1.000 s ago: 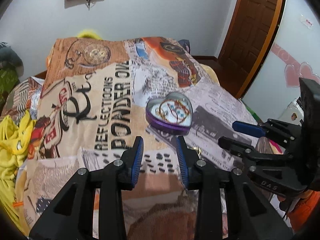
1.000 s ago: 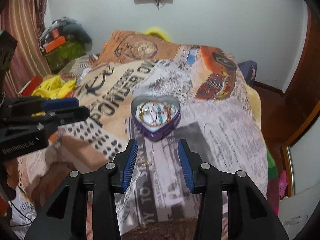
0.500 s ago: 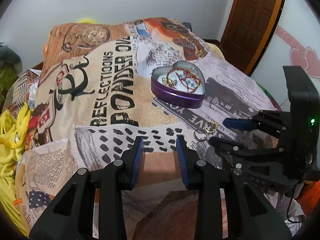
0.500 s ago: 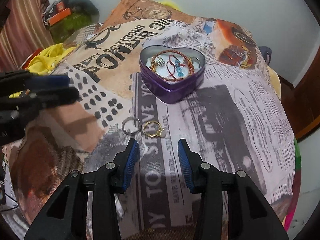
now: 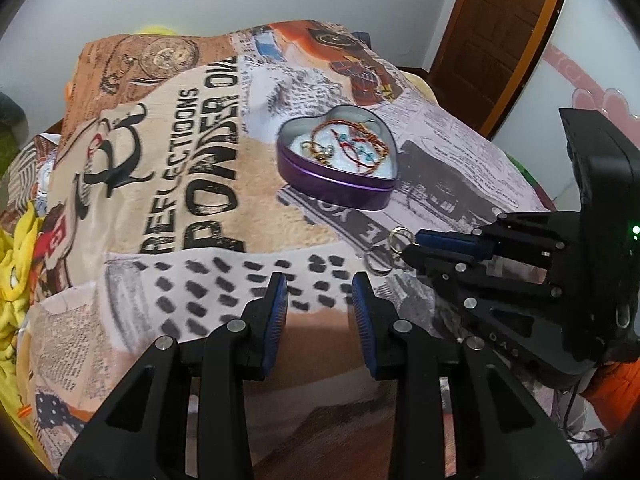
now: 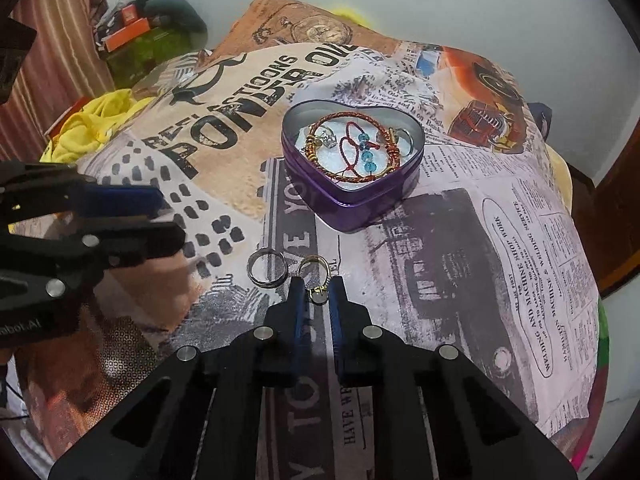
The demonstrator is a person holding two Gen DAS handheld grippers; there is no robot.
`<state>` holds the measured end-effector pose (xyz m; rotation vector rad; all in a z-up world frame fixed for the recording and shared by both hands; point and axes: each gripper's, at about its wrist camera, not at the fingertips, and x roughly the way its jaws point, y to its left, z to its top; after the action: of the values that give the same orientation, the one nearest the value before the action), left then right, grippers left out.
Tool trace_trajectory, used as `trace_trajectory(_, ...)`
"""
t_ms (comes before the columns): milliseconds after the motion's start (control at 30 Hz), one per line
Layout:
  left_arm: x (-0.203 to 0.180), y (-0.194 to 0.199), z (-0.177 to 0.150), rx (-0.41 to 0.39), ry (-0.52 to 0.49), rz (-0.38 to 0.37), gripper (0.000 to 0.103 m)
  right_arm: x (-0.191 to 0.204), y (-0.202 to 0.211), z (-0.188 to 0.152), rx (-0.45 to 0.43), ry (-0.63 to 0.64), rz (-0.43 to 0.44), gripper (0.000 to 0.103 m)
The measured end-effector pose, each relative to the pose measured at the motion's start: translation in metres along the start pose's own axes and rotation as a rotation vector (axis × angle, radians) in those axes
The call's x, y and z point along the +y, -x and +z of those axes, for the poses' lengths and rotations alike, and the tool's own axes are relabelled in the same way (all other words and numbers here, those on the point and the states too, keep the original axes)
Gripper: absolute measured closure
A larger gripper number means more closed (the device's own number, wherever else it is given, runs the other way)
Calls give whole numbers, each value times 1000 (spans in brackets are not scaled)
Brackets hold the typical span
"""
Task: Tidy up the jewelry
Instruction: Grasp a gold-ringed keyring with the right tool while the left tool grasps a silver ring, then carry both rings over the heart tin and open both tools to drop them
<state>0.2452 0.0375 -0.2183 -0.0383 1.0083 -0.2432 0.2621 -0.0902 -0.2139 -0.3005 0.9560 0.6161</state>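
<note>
A purple heart-shaped tin (image 6: 352, 200) sits on the printed blanket, holding bracelets and rings; it also shows in the left wrist view (image 5: 336, 188). A silver ring (image 6: 266, 268) and a gold ring (image 6: 316, 270) lie in front of the tin. My right gripper (image 6: 318, 292) is down at the blanket, its jaws nearly closed around the near end of the gold ring. In the left wrist view the right gripper (image 5: 412, 248) is at the gold ring (image 5: 398, 237), with the silver ring (image 5: 378, 261) beside it. My left gripper (image 5: 320, 300) is open and empty, above the blanket left of the rings.
The printed blanket (image 6: 480, 240) covers a bed. Yellow cloth (image 6: 92, 124) lies at the left edge. Boxes and bags (image 6: 140, 36) are piled at the back left. A brown door (image 5: 496, 32) stands at the right.
Both grippers have lowered toward the blanket. My right gripper has moved forward onto the gold ring and narrowed its jaws around it. The left gripper stays open.
</note>
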Motion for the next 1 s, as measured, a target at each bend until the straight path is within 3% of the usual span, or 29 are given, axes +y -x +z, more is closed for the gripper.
trace_trajectory(300, -24, -21, 5, 49, -43, -33, 70, -12, 13, -6, -48, -50, 6, 94)
trace_trajectory(700, -35, -38, 14, 61, -79, -19, 70, -36, 34, -9, -118, -120, -8, 94)
trace_trajectory(767, -34, -39, 14, 54, -79, -18, 72, -38, 34, -9, -123, -128, -6, 94)
trace_trajectory(833, -34, -39, 15, 54, -79, -14, 82, -41, 33, -9, -125, -134, -5, 94)
trace_trajectory(1000, -29, -36, 16, 34, -67, 0, 82, -41, 33, -9, -126, -137, -3, 94)
